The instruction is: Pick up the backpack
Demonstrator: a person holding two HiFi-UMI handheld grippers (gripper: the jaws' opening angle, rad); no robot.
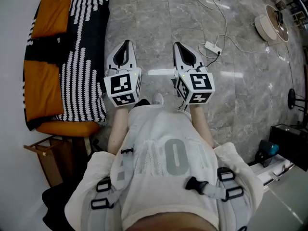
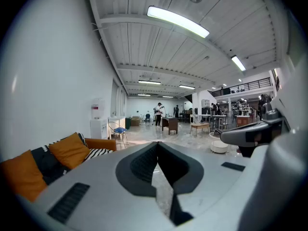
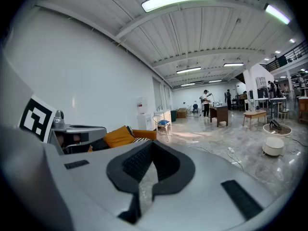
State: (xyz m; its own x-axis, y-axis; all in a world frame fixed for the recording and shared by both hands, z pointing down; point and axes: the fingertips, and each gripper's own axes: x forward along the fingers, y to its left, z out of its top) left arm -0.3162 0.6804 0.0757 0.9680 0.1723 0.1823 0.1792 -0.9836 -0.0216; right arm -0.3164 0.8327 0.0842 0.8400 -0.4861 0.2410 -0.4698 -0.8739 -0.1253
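Two grippers, left gripper and right gripper, side by side above the floor. Both jaws pressed together, nothing held. One sofa at left, two orange cushions.

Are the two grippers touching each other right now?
Apart. The head view shows a strip of bare floor between the left gripper and the right gripper, held side by side.
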